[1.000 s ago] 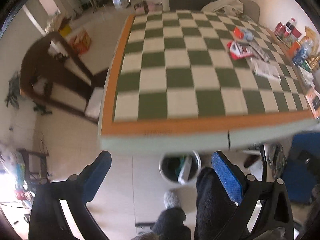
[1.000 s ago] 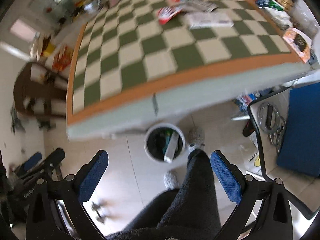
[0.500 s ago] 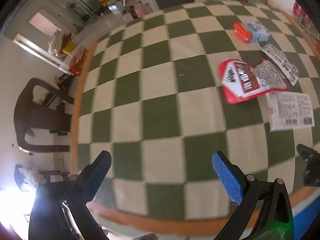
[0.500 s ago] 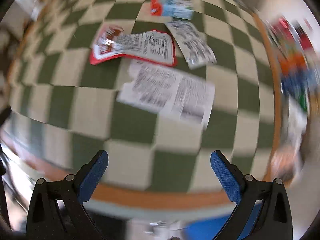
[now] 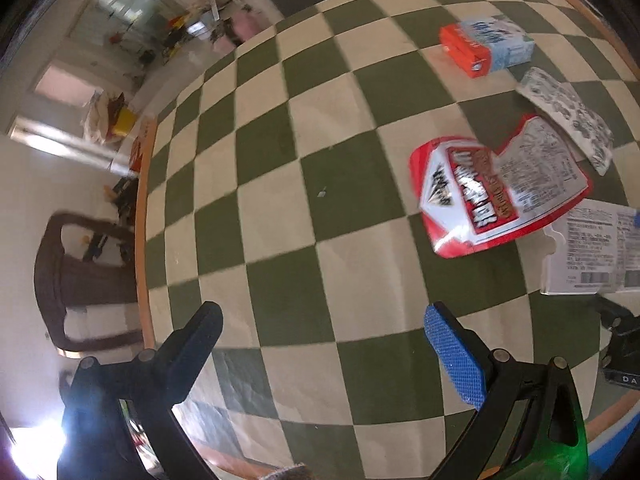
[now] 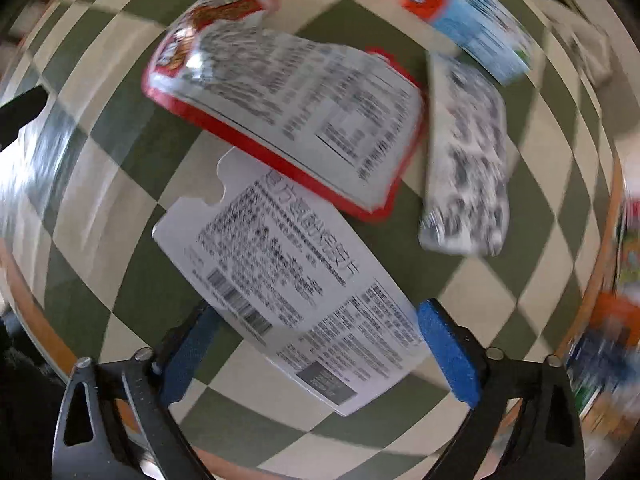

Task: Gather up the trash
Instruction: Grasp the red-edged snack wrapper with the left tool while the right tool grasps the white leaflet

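Observation:
Several pieces of trash lie on a green-and-cream checkered table (image 5: 280, 184). A white printed card (image 6: 288, 280) lies flat between the fingers of my open right gripper (image 6: 316, 344); it also shows in the left wrist view (image 5: 592, 252). Beyond it lie a red snack wrapper (image 6: 288, 92) (image 5: 496, 192), a black-and-white patterned packet (image 6: 468, 168) (image 5: 568, 116) and an orange-and-blue carton (image 6: 468, 20) (image 5: 488, 46). My left gripper (image 5: 320, 344) is open and empty above bare table, left of the wrapper.
The table's orange edge (image 5: 142, 248) runs along the left. A brown chair (image 5: 80, 280) stands on the floor beyond it. Colourful packages (image 6: 612, 320) crowd the table's right edge. Part of the right gripper (image 5: 620, 340) shows in the left wrist view.
Both grippers have risen from floor level by the bin to above the table. The right gripper has closed in on the white card, which now lies between its fingers.

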